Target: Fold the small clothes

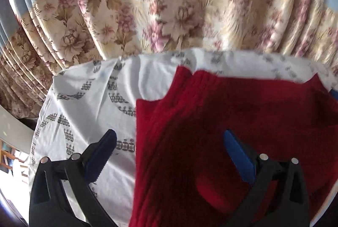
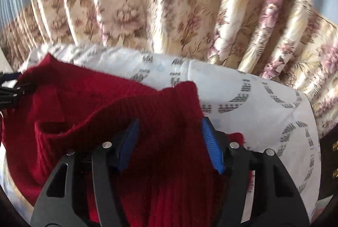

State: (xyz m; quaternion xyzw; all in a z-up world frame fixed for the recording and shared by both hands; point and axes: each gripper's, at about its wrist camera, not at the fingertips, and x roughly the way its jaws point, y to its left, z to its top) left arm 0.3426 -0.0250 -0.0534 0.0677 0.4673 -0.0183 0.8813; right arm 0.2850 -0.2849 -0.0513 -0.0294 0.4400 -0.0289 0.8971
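a: left wrist view: the left gripper (image 1: 169, 149) is hanging released over the red knit (image 1: 232, 113), which is lying on the patterned white surface (image 1: 84, 104).

b: right wrist view: the right gripper (image 2: 170, 142) is straddling a soft, limp ribbed fold; whether its fingers (image 2: 212, 149) are pinching, i cannot tell. take the edge.

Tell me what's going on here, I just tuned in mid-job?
A person with a handheld gripper in each hand is folding a red knit garment on a white patterned cloth, with floral curtains behind. The left gripper stands wide open over the garment's left edge, holding nothing. The right gripper has a ribbed red part of the garment between its blue pads, though a firm pinch isn't clear. The garment is rumpled, not yet neatly folded.
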